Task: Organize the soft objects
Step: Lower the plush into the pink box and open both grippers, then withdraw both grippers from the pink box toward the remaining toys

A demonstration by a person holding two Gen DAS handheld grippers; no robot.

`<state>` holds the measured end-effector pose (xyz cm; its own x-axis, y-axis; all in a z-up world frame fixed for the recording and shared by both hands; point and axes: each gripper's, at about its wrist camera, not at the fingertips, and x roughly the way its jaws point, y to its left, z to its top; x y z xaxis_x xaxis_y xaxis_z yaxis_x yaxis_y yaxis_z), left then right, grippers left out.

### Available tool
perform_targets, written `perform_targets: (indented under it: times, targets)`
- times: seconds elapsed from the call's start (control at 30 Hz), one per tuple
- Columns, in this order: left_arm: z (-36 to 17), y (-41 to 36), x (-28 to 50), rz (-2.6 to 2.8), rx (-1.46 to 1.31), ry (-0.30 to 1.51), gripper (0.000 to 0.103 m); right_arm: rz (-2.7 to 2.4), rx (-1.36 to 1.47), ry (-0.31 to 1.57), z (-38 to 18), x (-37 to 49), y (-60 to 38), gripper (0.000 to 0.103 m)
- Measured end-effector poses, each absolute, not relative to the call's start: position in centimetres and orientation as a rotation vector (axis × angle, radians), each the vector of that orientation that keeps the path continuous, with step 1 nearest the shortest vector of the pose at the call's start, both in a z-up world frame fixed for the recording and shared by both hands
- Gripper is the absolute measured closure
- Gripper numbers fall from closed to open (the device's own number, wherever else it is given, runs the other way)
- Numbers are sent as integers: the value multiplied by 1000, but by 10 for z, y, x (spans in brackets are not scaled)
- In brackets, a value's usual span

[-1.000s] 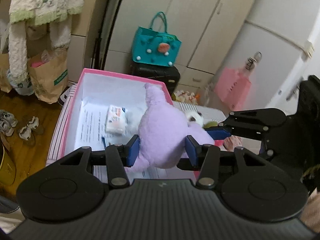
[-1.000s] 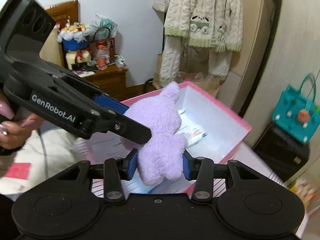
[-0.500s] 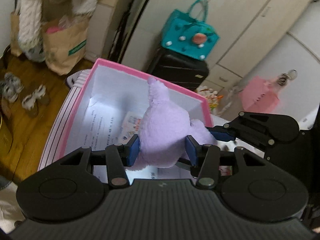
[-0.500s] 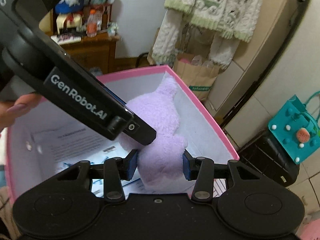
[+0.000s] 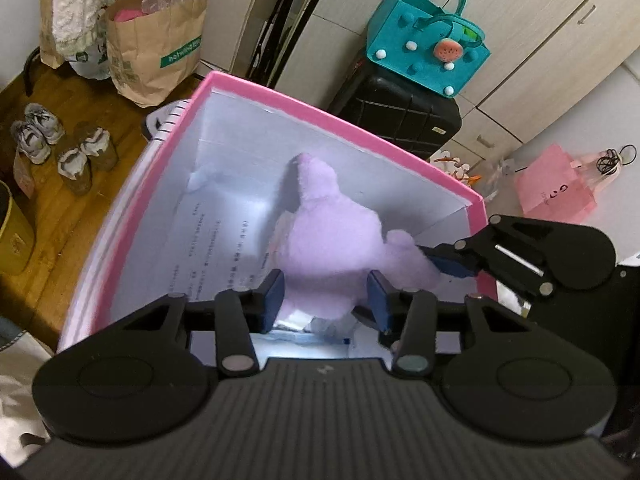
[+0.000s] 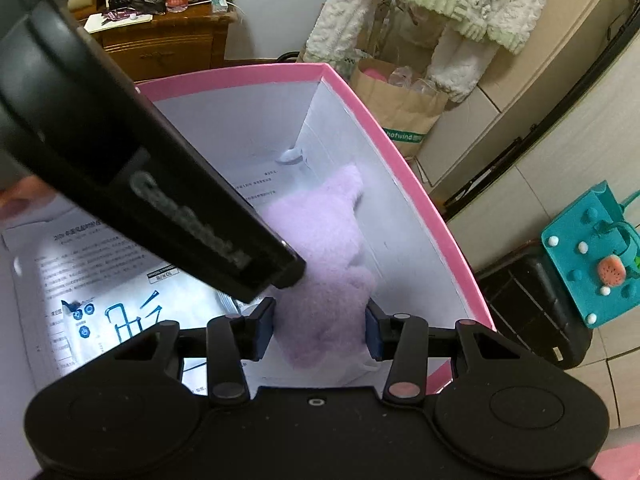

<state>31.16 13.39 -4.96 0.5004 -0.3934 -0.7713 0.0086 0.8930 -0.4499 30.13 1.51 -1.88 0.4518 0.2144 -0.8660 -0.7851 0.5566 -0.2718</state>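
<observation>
While both grippers clamp one toy, findings by size, largest first:

Pink box (image 5: pixel 344 120): open-topped, white inside, pink rim; fills centre of both views. Sits on striped surface, seen at far-left corner only.
Printed sheets (image 6: pixel 100 280): lie flat on box floor, partly under toy.
Purple plush (image 5: pixel 332 240): soft toy, inside box walls, pointed end aimed at far wall; near box's right wall in right wrist view. Contact w/ floor: cannot tell.
Left gripper (image 5: pixel 326 296): jaws closed on plush lower body, blue pads pressed into fur both sides.
Right gripper (image 6: pixel 320 326): jaws closed on same plush from other side; blue pad also visible at toy's rounded limb in left wrist view.
Surroundings: black suitcase (image 5: pixel 400 112) beyond box w/ teal bag (image 5: pixel 428 52) on top; brown paper bag (image 5: pixel 156 52) and shoes (image 5: pixel 56 144) on wood floor, left; pink bag (image 5: pixel 556 188) right; cream knitwear (image 6: pixel 440 4) hanging.
</observation>
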Motion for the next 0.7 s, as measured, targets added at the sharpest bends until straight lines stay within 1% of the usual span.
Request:
perform_targets:
  times: [0.07,0.1,0.17,0.33,0.4,0.47,0.57,0.7]
  targets:
    - [-54,129,316,-253,-413,1034,67,680,-761,894,-21,304,15,53]
    - [-55,126,317,-248,-403,1034,67,669,-773,882,-22,302,14,49]
    - [-57,120,318,-242,-373,1034,67,649,-779,855,-19,296,9,48]
    - [-49,119,306,-221,-343,995,67,671,-678,792,10,273,-15,47]
    - [-39,120,295,-234,-308,958,63,691,-585,780,23,264,-29,47]
    - [-30,119,285,-242,-260,931,62,702,-499,775,32,255,-42,47]
    - [-16,120,267,-247,-194,914,52,707,-382,766,41,240,-59,47]
    - [1,123,242,-245,-126,889,48,701,-313,754,45,218,-72,47]
